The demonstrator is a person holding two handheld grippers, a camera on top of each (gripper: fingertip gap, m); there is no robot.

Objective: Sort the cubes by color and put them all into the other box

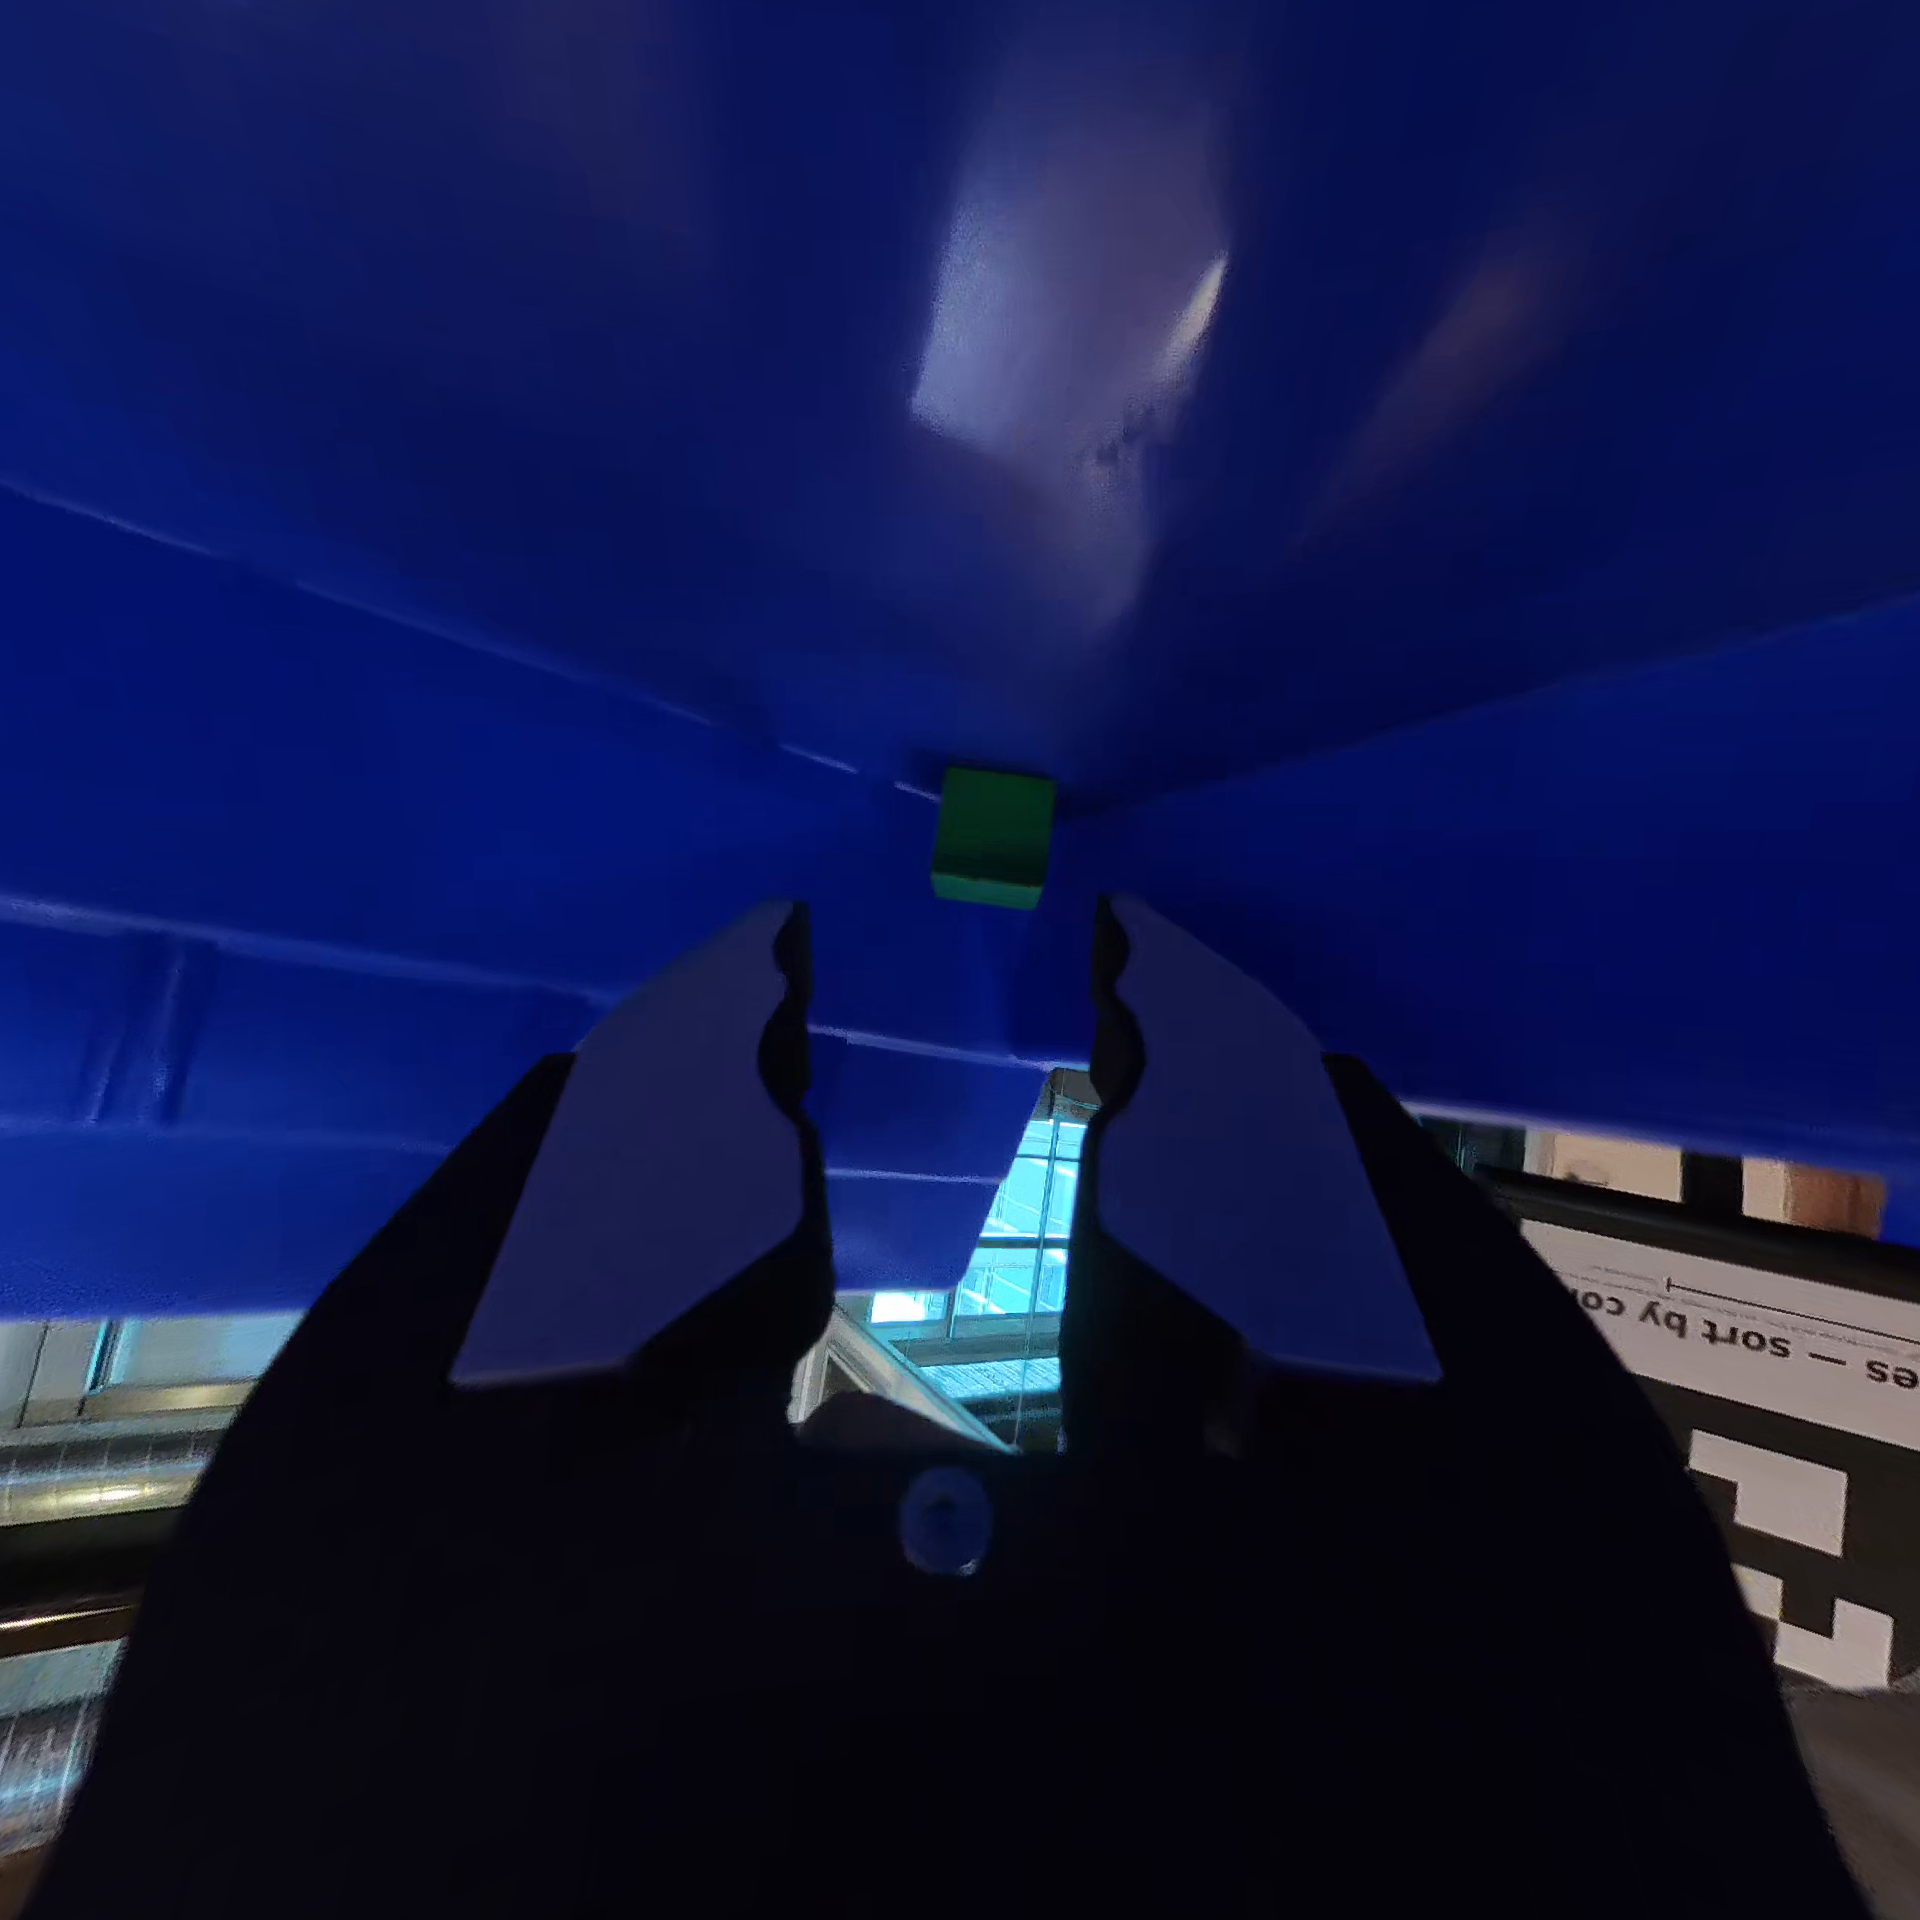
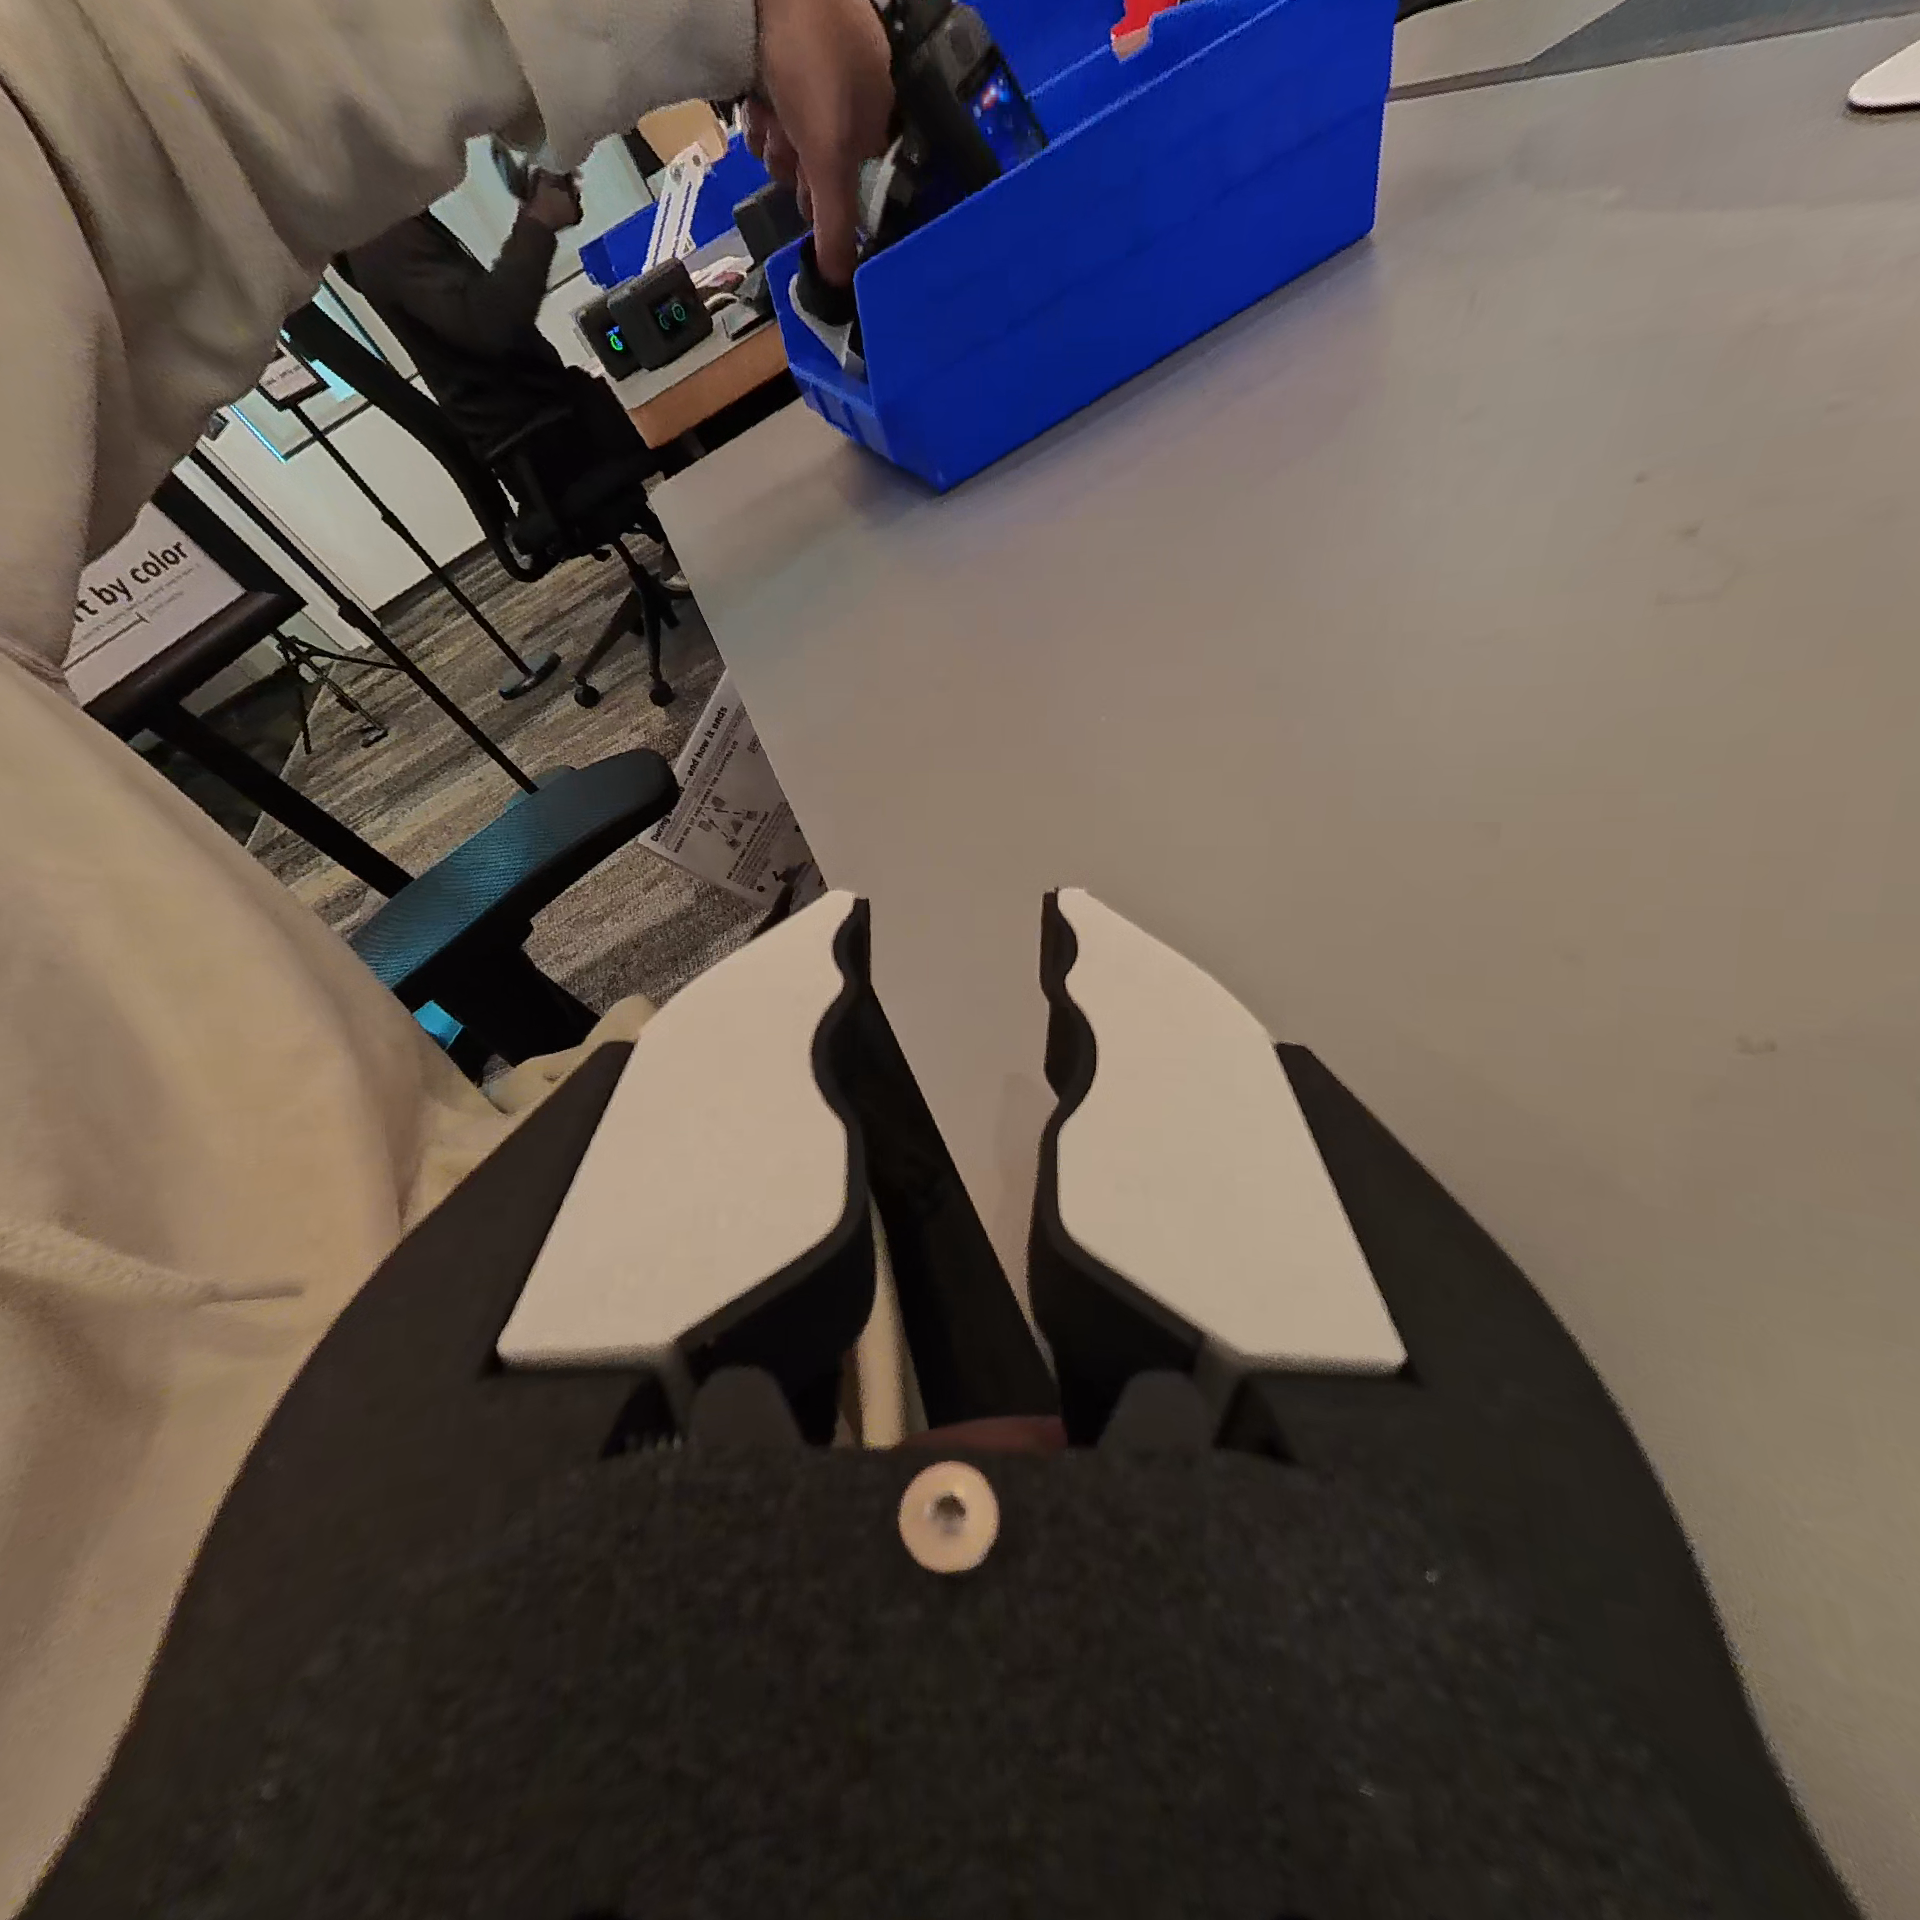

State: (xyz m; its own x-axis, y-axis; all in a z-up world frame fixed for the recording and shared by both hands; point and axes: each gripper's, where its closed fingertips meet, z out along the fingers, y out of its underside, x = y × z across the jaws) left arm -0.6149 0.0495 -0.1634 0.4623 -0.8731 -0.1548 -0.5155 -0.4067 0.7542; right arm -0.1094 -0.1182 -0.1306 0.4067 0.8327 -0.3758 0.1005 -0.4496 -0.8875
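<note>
The left gripper (image 1: 948, 906) is down inside a blue bin (image 1: 520, 727), its jaws apart with nothing between them. Just ahead of the tips, slightly off the centre of the gap, a green cube (image 1: 990, 834) sits tucked into a corner where the bin's walls meet its floor. It is apart from both tips, with blue wall close on either side of the jaws, so there is little room to swing sideways. Behind the jaws the bin's rim cuts across, with a printed sign (image 1: 1766, 1382) showing past it.

The right gripper (image 2: 948, 902) hangs over the near edge of the grey desk (image 2: 1351, 831), jaws apart and empty. Ahead of it lies a wide bare stretch of desk. Far beyond the tips stands the blue bin (image 2: 1122, 281), near the desk's left edge, with a hand (image 2: 821, 135) holding the other gripper down into it. Something red (image 2: 1143, 16) shows at its far end, perhaps cubes; it is too cropped to tell. A beige sleeve (image 2: 208, 260) fills the space left of the jaws.
</note>
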